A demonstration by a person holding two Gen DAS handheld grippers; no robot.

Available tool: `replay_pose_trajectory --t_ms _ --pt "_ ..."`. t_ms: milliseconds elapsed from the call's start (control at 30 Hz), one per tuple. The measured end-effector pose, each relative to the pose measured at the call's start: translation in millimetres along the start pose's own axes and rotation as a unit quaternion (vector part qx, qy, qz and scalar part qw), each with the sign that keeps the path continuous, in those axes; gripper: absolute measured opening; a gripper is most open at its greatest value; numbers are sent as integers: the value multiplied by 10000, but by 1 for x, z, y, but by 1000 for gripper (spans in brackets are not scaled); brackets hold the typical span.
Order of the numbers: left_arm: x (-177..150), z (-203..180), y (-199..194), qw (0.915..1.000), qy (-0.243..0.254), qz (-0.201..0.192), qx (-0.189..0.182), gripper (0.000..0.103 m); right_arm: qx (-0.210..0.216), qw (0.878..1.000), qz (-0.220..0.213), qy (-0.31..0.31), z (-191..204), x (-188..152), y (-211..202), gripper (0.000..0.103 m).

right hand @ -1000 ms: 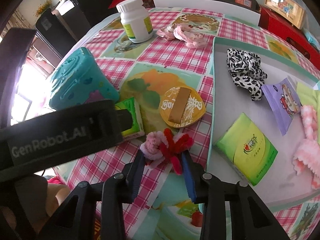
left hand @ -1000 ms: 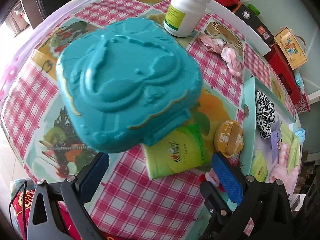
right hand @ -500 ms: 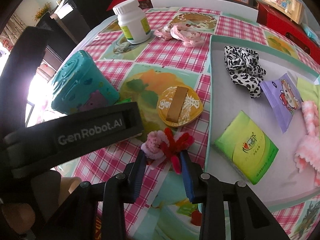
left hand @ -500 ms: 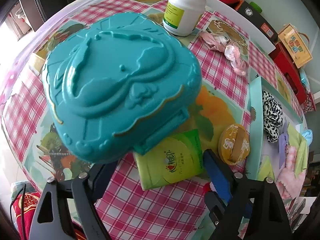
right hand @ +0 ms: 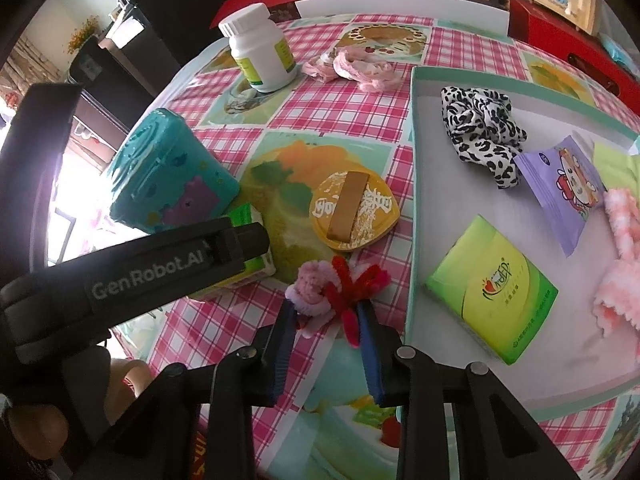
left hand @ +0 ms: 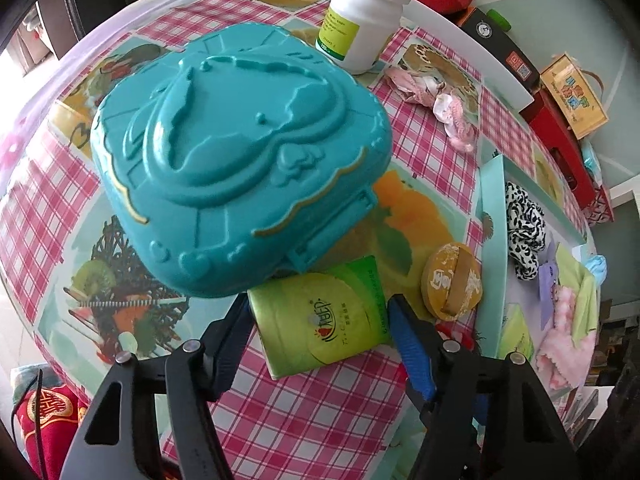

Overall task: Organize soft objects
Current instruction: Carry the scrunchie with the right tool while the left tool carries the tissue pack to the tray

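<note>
A green tissue pack (left hand: pixel 320 316) lies on the checked tablecloth, partly under the teal plastic case (left hand: pixel 240 160). My left gripper (left hand: pixel 318 312) is open with one finger on each side of the pack. My right gripper (right hand: pixel 326 316) is shut on a pink and red pipe-cleaner flower (right hand: pixel 336 284), held near the white tray (right hand: pixel 416 240). The tray holds a second green tissue pack (right hand: pixel 492 288), a leopard scrunchie (right hand: pixel 480 128), a purple packet (right hand: pixel 564 184) and pink fluffy cloth (right hand: pixel 620 264).
A white pill bottle (left hand: pixel 366 20) stands at the back. Pink fabric ties (right hand: pixel 352 68) lie beside it. A round yellow puff (right hand: pixel 352 208) lies between the case and the tray. Red boxes sit behind the table.
My left gripper has moved forward and down until its fingers straddle the green tissue pack. My right gripper stays shut on the flower and has barely moved.
</note>
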State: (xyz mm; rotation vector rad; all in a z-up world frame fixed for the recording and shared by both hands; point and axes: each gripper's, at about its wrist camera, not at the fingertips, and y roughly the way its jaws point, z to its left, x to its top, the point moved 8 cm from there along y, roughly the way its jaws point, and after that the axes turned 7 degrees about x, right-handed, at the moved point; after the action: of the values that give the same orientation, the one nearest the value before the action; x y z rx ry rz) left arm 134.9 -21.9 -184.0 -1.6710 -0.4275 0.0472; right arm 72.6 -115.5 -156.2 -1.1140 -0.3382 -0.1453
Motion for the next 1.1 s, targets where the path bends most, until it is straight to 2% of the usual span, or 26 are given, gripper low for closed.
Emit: replay_pose_trajectory --t_ms 267,500,667,833,1100 --pt "-6 5 -8 9998 -53 43 -199 70 128 9998 -50 119 -3 -2 -6 30" --pt "-11 11 -26 9995 -8 -78 -315 70 179 9995 -201 158 -5 1 -15 30" --pt "-12 12 -54 9982 83 -404 -433 70 227 9981 -543 192 -4 5 -37 30" --pt "-11 9 -89 9949 218 -764 -620 70 204 9936 -1087 219 -6 13 -71 30" --pt "-13 -20 -123 9895 549 -1025 -853 70 61 9874 -1527 409 -19 19 -99 30"
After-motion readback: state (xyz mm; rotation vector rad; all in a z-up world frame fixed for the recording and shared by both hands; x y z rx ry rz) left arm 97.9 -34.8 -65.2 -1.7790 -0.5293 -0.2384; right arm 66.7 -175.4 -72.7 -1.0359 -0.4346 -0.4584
